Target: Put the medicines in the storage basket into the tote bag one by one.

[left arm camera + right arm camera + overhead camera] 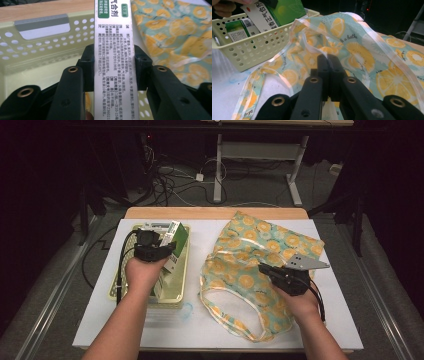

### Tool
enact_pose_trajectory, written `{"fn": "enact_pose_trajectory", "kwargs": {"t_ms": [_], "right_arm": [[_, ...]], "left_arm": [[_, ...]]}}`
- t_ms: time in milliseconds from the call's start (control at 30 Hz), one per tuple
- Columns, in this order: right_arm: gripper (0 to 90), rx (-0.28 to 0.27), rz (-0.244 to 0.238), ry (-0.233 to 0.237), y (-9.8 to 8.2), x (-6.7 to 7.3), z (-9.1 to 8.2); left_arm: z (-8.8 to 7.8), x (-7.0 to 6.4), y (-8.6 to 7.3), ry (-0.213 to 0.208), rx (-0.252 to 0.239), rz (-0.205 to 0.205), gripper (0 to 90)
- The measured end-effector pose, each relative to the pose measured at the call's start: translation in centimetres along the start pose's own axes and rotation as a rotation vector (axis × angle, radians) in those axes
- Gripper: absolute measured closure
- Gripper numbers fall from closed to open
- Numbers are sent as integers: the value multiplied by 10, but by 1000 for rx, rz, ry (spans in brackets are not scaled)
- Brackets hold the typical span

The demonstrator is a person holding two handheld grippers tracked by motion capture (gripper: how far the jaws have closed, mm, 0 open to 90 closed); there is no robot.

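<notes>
A green-and-white medicine box [178,236] hangs tilted over a pale yellow-green perforated basket [172,301] at the table's left. My left gripper [167,248] is shut on it. In the left gripper view both pads press the narrow printed side of the box [113,37], with the basket [37,55] below. An orange-slice print fabric bag [260,245] lies at the right. My right gripper [264,268] is shut on its white-trimmed rim. In the right gripper view the closed jaws [328,60] pinch the trim of the bag [362,50].
Another green-and-white box [239,31] lies inside the basket [249,52]. A white mat [200,325] covers the wooden table, with a faint blue mark [187,310] in front of the basket. Cables and desk legs [218,175] stand on the floor beyond the far edge.
</notes>
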State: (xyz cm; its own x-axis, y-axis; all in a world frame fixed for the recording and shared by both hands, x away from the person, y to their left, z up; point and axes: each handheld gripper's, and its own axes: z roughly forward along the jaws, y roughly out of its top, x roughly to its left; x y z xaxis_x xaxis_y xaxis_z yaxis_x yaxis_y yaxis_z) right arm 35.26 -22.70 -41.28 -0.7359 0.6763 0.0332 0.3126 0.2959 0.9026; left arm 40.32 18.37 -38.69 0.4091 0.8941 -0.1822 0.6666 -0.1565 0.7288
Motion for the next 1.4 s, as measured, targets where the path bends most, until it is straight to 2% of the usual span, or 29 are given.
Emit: {"fn": "enact_pose_trajectory", "kwargs": {"t_ms": [133, 467, 567, 733, 900, 1067, 1133, 1267, 1400], "right_arm": [[900, 0, 1, -1, 0, 1, 0], [900, 0, -3, 0, 0, 2, 0], [900, -1, -4, -6, 0, 1, -1], [900, -10, 2, -2, 1, 1, -3], [900, -12, -1, -2, 1, 1, -4], [900, -12, 9, 6, 0, 1, -4], [900, -12, 8, 4, 0, 1, -4], [900, -11, 7, 6, 0, 1, -3], [900, -13, 8, 5, 1, 1, -4]], "left_arm": [[-6, -4, -4, -11, -18, 28, 609], [-21, -17, -19, -55, -106, 68, 608], [-29, -23, -22, -48, -139, 89, 608], [-38, -32, -26, -92, -174, 99, 609], [-45, -39, -33, -140, -213, 86, 609], [-50, -48, -39, -154, -235, 105, 610], [-54, -50, -40, -181, -244, 97, 610], [-59, -57, -41, -205, -264, 108, 610], [-60, -67, -42, -247, -270, 121, 610]]}}
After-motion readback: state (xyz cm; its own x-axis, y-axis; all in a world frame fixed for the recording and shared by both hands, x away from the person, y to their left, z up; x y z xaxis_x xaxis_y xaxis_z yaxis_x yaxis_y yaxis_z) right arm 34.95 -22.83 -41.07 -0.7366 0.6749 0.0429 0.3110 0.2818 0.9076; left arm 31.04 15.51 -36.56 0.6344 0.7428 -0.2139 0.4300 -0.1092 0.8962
